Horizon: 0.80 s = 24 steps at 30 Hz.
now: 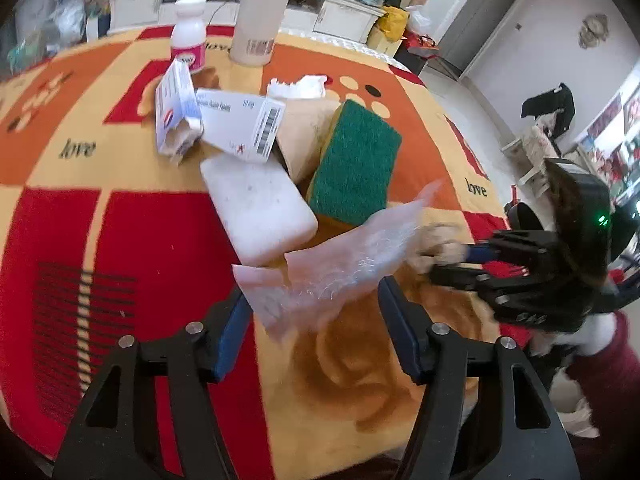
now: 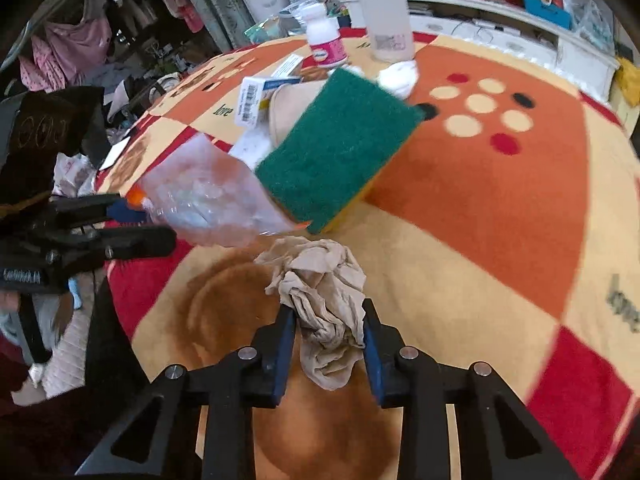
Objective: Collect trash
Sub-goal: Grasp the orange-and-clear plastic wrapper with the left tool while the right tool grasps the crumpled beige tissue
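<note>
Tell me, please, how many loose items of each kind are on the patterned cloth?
Bottles or containers: 2, pink-labelled bottle, tall white container
Cartons: 2
Sponges or blocks: 3
Plastic bag: 1
Tissue: 1
Beige stocking: 1
Total: 10

Count on the patterned cloth (image 1: 120,240):

- Sponges: one, green top over yellow (image 1: 354,162).
- White foam blocks: one (image 1: 260,210).
- Small cartons: two, one torn open (image 1: 176,114), one with a barcode end (image 1: 240,124).
- Bottles: two, a short one with a pink label (image 1: 188,40) and a tall white one (image 1: 258,12).
- Clear plastic bags: one (image 1: 336,264).
- Crumpled beige cloths: one (image 2: 324,292).
- White tissue wads: one (image 1: 298,86).
- Beige pads under the sponge: one (image 1: 302,132).
- Grippers: two, left (image 1: 316,328) and right (image 2: 330,344).
</note>
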Each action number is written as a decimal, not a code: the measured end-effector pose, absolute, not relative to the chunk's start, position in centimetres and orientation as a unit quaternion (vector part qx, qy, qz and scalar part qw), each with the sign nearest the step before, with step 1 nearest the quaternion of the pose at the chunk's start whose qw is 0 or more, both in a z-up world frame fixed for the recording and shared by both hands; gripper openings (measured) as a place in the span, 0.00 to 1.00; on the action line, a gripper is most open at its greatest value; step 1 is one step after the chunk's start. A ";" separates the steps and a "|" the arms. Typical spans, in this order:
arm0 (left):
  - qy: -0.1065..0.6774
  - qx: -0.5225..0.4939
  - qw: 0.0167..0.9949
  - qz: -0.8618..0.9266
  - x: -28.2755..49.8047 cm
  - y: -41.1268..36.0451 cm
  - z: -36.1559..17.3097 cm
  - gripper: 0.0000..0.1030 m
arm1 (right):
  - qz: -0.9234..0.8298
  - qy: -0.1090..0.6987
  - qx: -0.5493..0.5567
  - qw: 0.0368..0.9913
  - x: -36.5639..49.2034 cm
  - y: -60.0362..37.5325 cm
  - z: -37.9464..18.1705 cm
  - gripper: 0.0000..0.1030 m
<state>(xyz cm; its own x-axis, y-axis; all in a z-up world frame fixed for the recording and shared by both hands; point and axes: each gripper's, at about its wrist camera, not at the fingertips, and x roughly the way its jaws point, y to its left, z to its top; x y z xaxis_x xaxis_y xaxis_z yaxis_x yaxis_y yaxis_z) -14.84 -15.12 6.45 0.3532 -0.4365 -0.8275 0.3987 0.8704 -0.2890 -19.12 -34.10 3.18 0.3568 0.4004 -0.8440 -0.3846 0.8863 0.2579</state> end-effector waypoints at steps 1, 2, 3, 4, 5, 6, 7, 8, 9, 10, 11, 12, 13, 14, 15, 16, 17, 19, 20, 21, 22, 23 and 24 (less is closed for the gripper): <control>0.504 -0.012 0.825 -0.254 -14.7 -15.3 6.4 0.61 | 0.231 0.518 0.010 0.823 -19.2 -34.8 3.3 0.29; 0.502 -0.008 0.826 -0.256 -14.6 -15.6 6.4 0.61 | 0.219 0.523 0.013 0.824 -19.4 -35.8 3.4 0.29; 0.501 -0.006 0.825 -0.259 -14.5 -15.8 6.2 0.61 | 0.206 0.528 0.014 0.824 -19.6 -36.6 3.3 0.29; 0.504 -0.007 0.823 -0.263 -14.3 -16.1 6.0 0.61 | 0.192 0.533 0.013 0.824 -19.7 -37.6 3.3 0.29; 0.507 -0.009 0.821 -0.264 -14.2 -16.4 5.8 0.61 | 0.183 0.536 0.013 0.824 -20.0 -38.3 3.2 0.29; 0.508 -0.009 0.820 -0.265 -14.1 -16.6 5.6 0.61 | 0.174 0.539 0.016 0.824 -20.2 -39.1 3.2 0.29; 0.509 -0.007 0.819 -0.265 -14.1 -16.9 5.5 0.61 | 0.166 0.542 0.024 0.823 -20.4 -39.9 3.0 0.29; 0.509 -0.005 0.818 -0.266 -14.1 -17.2 5.3 0.61 | 0.159 0.546 0.034 0.822 -20.6 -40.6 2.9 0.29; 0.509 -0.001 0.818 -0.268 -14.2 -17.5 5.2 0.61 | 0.157 0.548 0.043 0.821 -20.6 -41.2 2.8 0.29; 0.510 0.004 0.817 -0.270 -14.3 -17.8 5.1 0.61 | 0.152 0.549 0.057 0.820 -20.7 -41.8 2.7 0.33; 0.510 0.008 0.817 -0.270 -14.4 -18.0 5.0 0.61 | 0.148 0.550 0.067 0.819 -20.8 -42.1 2.7 0.43; 0.510 0.014 0.816 -0.271 -14.4 -18.2 5.0 0.61 | 0.144 0.549 0.075 0.820 -20.9 -42.4 2.6 0.47; 0.508 0.020 0.817 -0.271 -14.4 -18.5 4.9 0.62 | 0.142 0.549 0.080 0.820 -20.9 -42.6 2.6 0.48; 0.507 0.025 0.818 -0.271 -14.4 -18.6 4.9 0.63 | 0.141 0.548 0.081 0.821 -20.9 -42.6 2.6 0.48; 0.506 0.030 0.818 -0.272 -14.5 -18.8 4.8 0.64 | 0.140 0.547 0.082 0.822 -20.9 -42.5 2.7 0.48; 0.505 0.036 0.818 -0.273 -14.5 -18.9 4.9 0.64 | 0.138 0.545 0.083 0.823 -21.0 -42.4 2.7 0.49; 0.504 0.042 0.818 -0.274 -14.5 -19.1 4.9 0.66 | 0.137 0.542 0.085 0.825 -21.0 -42.4 2.8 0.49; 0.504 0.061 0.816 -0.276 -14.4 -19.5 4.7 0.67 | 0.139 0.538 0.092 0.827 -21.0 -42.3 3.0 0.50; 0.503 0.071 0.816 -0.276 -14.5 -19.7 4.6 0.67 | 0.140 0.534 0.098 0.828 -21.0 -42.2 3.2 0.57; 0.501 0.083 0.816 -0.277 -14.5 -19.9 4.5 0.67 | 0.139 0.531 0.102 0.829 -21.2 -42.3 3.3 0.64; 0.499 0.096 0.816 -0.278 -14.6 -20.2 4.3 0.67 | 0.139 0.529 0.107 0.830 -21.3 -42.3 3.4 0.75; 0.498 0.107 0.815 -0.278 -14.7 -20.4 4.2 0.67 | 0.140 0.527 0.110 0.831 -21.2 -42.3 3.4 0.76; 0.496 0.117 0.813 -0.281 -14.7 -20.7 4.1 0.67 | 0.140 0.526 0.112 0.831 -21.2 -42.3 3.5 0.76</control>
